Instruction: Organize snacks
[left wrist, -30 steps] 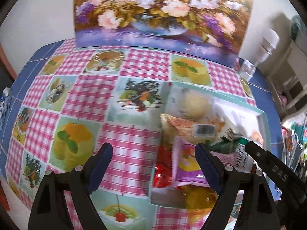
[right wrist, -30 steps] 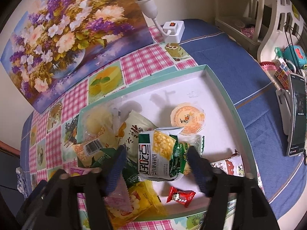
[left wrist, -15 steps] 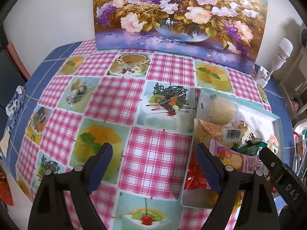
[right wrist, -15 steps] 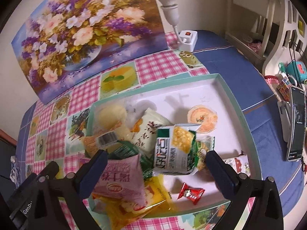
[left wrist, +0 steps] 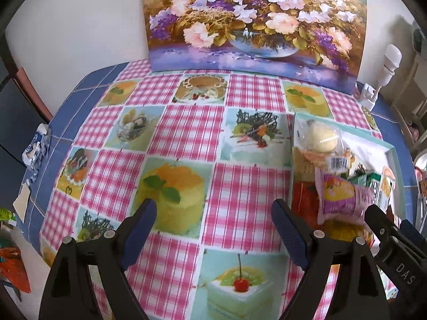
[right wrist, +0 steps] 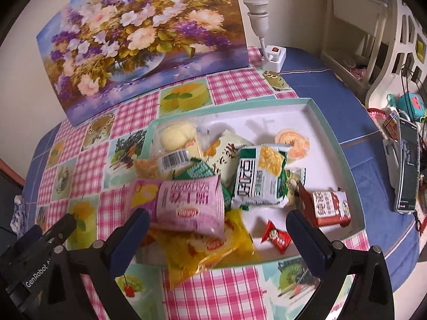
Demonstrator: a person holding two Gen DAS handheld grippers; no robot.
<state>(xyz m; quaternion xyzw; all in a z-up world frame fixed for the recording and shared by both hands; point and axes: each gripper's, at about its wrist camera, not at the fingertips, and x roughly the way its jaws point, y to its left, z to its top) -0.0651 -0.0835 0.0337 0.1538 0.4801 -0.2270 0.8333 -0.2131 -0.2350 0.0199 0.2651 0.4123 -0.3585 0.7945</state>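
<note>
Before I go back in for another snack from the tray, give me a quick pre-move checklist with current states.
1. Right gripper open and empty: ok.
2. Left gripper open and empty, over bare tablecloth: ok.
3. Snacks inside tray: not ok; yellow bag overhangs the near rim.
4. Pink bag free on top of the pile: ok.
5. Red candy lying alone: ok.
6. What lies under the pile: cannot tell.
</note>
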